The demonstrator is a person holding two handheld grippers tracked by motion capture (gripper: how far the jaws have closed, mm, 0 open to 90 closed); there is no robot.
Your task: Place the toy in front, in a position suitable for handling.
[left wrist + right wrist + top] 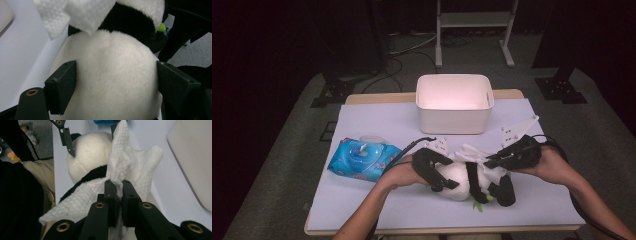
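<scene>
Lying near the table's [362, 200] front edge, the plush panda [460, 181] was clamped round its white body by the left tool [436, 172], while the right tool [492, 161] pinched a white wipe [125, 170] over it, white bin [454, 102] behind.

The high view is dim at its edges: the floor and the background fall into near black, while the pale lavender table cover [377, 120] is lit evenly from above. The white plastic rectangular bin [454, 103] glows slightly pink inside and is a little overexposed. This view is soft and grainy.

In the left gripper view the white and black plush panda toy [112, 75] is bright and quite sharp. In the right gripper view the white embossed wet wipe [130, 167] is almost glaring, and the left side sinks into dark shadow.
</scene>
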